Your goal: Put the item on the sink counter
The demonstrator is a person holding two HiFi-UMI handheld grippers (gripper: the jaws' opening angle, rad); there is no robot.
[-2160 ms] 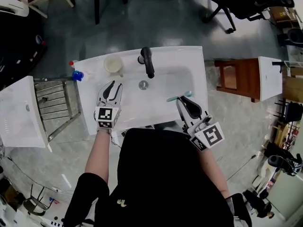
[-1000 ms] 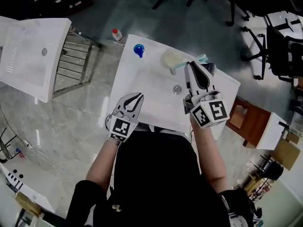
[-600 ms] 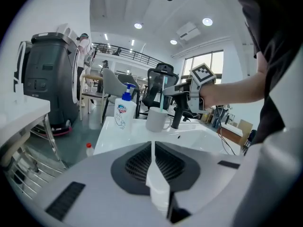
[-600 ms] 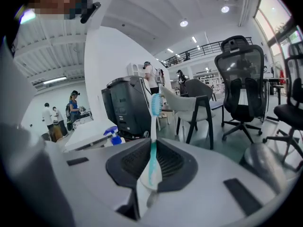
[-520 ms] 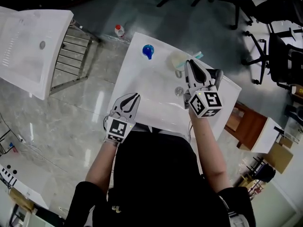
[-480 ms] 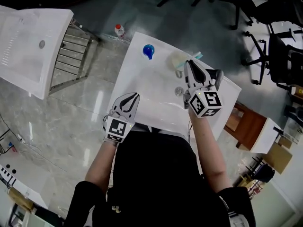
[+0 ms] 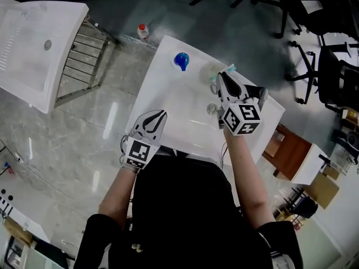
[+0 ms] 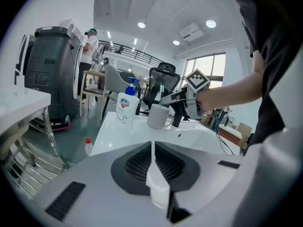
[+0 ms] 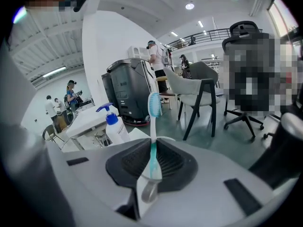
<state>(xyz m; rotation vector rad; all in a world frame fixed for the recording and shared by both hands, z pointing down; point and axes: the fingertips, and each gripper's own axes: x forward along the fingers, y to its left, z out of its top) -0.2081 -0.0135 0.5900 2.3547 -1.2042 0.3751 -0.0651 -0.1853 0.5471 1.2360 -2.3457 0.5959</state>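
Since about two seconds earlier the right gripper (image 7: 222, 75) had carried the toothbrush (image 7: 229, 68) from the near right of the sink (image 7: 168, 94) across to the cup (image 7: 213, 70) on its far side, while the left gripper (image 7: 162, 113) had stayed at the near left edge. In the head view the right gripper reached over the basin past the drain (image 7: 211, 109), its tips at the cup, and the brush's teal head showed just beyond them at the cup's far rim. A soap bottle (image 7: 181, 60) with a blue pump stood on the counter just left of the cup, and a small red-capped bottle (image 7: 143, 31) sat on the floor beyond the sink. In the left gripper view the left gripper (image 8: 152, 144) had its jaws pressed together with nothing between them; past them the soap bottle (image 8: 126, 107) and the cup (image 8: 158, 116) stood side by side on the counter, with the right gripper (image 8: 176, 99) above and right of the cup. In the right gripper view the right gripper (image 9: 152, 142) was clamped on the toothbrush (image 9: 154, 106) by its handle, the brush upright with bristles at the top, and the soap bottle (image 9: 113, 125) stood to the left beyond the jaws.
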